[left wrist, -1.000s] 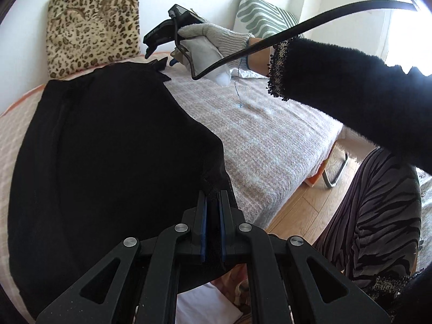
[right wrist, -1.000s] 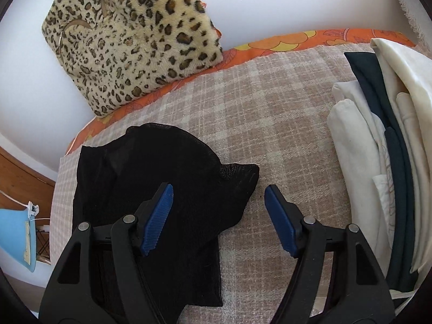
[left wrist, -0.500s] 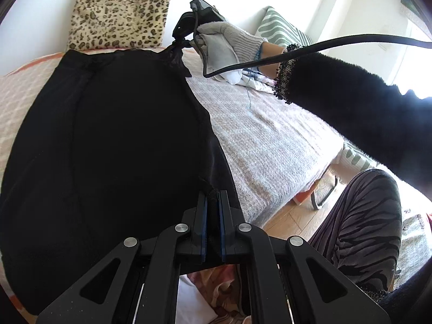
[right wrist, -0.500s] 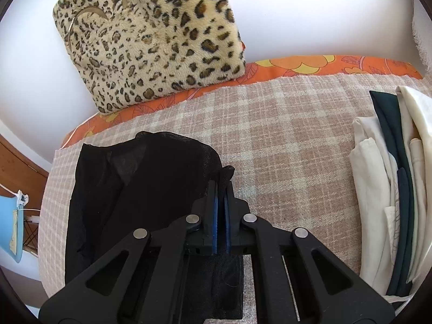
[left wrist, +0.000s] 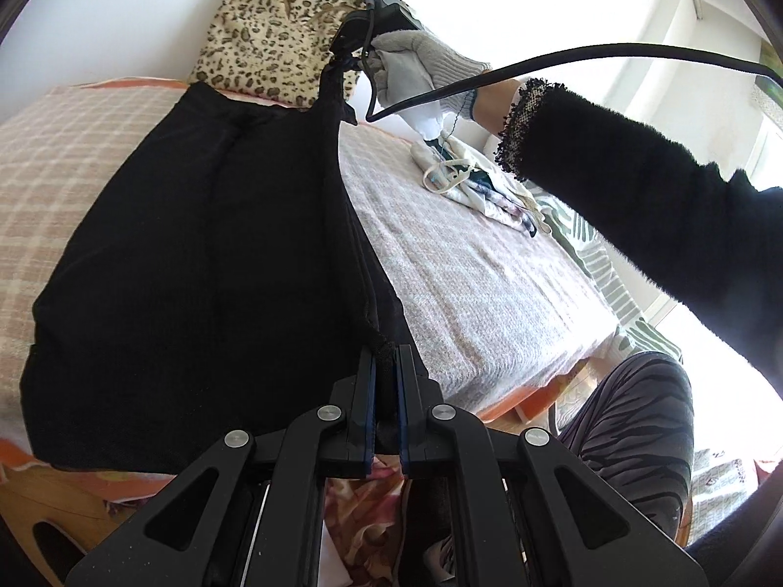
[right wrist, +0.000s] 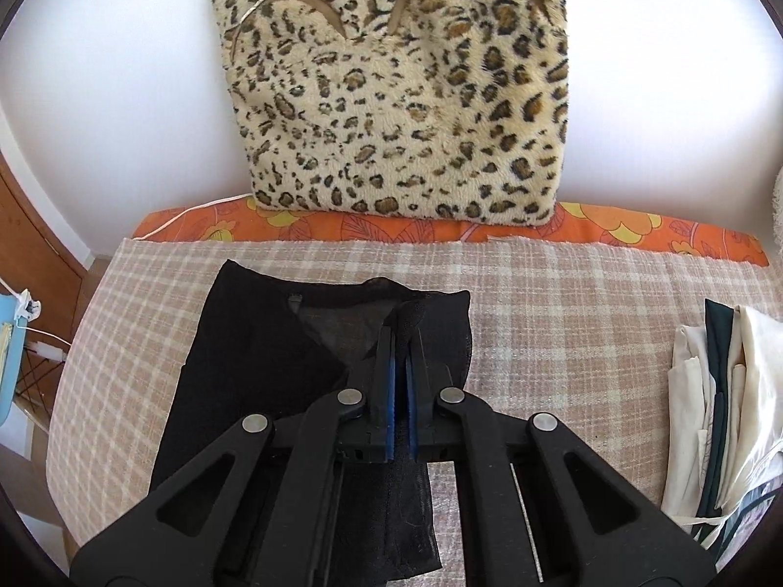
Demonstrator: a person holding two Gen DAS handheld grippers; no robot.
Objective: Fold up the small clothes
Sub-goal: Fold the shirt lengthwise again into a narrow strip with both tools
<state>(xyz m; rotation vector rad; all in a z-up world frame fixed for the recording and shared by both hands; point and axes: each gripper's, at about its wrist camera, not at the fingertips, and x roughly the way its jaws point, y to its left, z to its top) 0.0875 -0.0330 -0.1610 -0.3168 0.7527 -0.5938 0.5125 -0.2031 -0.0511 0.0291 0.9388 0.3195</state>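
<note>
Over the plaid bedcover (right wrist: 563, 303), black sheer garment (left wrist: 205, 254) is hanging stretched between both grippers. Left gripper (left wrist: 385, 357) is pinching its near corner at 6 o'clock. Right gripper (right wrist: 402, 342) is clamping the far corner toward the leopard cushion (right wrist: 396, 88) at 12 o'clock.

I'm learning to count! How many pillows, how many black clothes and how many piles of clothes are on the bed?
Leopard pillow: 1
Striped green pillow: 1
Black garment, held at two corners by the left gripper and the right gripper: 1
Pile of light and dark clothes: 1
Total: 4 things on the bed
</note>
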